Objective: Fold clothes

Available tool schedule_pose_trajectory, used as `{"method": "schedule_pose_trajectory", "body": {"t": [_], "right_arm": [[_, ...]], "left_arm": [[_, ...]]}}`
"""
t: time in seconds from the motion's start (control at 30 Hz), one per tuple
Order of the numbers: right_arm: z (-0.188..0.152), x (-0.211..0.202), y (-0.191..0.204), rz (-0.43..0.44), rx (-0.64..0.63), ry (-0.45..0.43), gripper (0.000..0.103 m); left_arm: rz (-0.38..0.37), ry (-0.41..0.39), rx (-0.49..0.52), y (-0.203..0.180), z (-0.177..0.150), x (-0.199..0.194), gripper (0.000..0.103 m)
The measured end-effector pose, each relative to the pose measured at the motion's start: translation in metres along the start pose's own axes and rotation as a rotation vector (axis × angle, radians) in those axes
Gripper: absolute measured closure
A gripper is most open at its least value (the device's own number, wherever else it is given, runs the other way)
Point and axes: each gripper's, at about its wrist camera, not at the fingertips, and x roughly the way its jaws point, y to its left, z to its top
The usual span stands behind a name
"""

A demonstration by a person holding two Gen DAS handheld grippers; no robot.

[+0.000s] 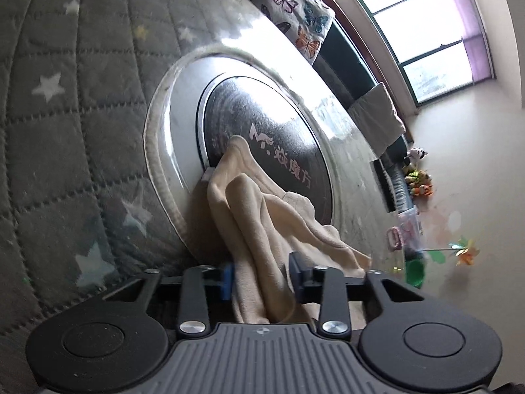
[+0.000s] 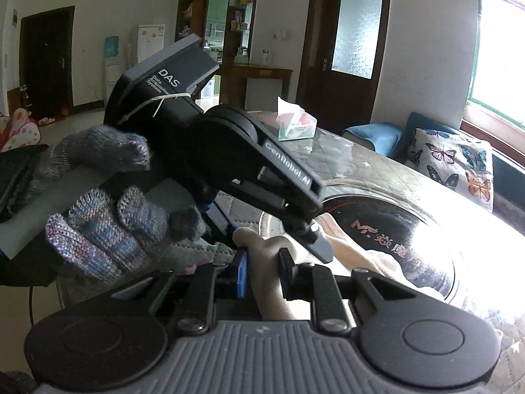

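Both tools are gripping a bunched beige garment [image 1: 262, 216] over the tabletop [image 1: 65, 131] — left tool [image 1: 261, 277], right tool [image 2: 262, 274]. Pinches should stay firm, drawing apart evenly to flatten it.

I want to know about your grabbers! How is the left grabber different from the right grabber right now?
The left grabber holds a thick, bunched fold of the beige cloth, so its jaws stand wider. The right grabber pinches a thinner, rolled bit of that cloth, so its jaws sit closer. In the right view, the left grabber shows from outside, held in a knitted glove; the right grabber's hand is hidden. Both have one blue pad and one black, and both grip the same cloth.
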Motion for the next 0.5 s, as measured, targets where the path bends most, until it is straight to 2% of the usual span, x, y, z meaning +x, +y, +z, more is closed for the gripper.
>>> {"method": "schedule_pose_trajectory", "body": {"t": [0.03,0.23,0.5], "right_arm": [[0.000,0.000,-0.001,0.003,0.003,0.004,0.084],[-0.009,-0.017,-0.020,-0.004,0.093,-0.001,0.081],[-0.043,-0.042,-0.085,-0.221,0.243,0.045,0.081]], "left_arm": [[-0.001,-0.002,-0.002,0.001,0.000,0.000,0.078],[0.019,-0.004,0.005,0.003,-0.001,0.002,0.081],[0.022,-0.007,0.011,0.003,0.000,0.001,0.081]]}}
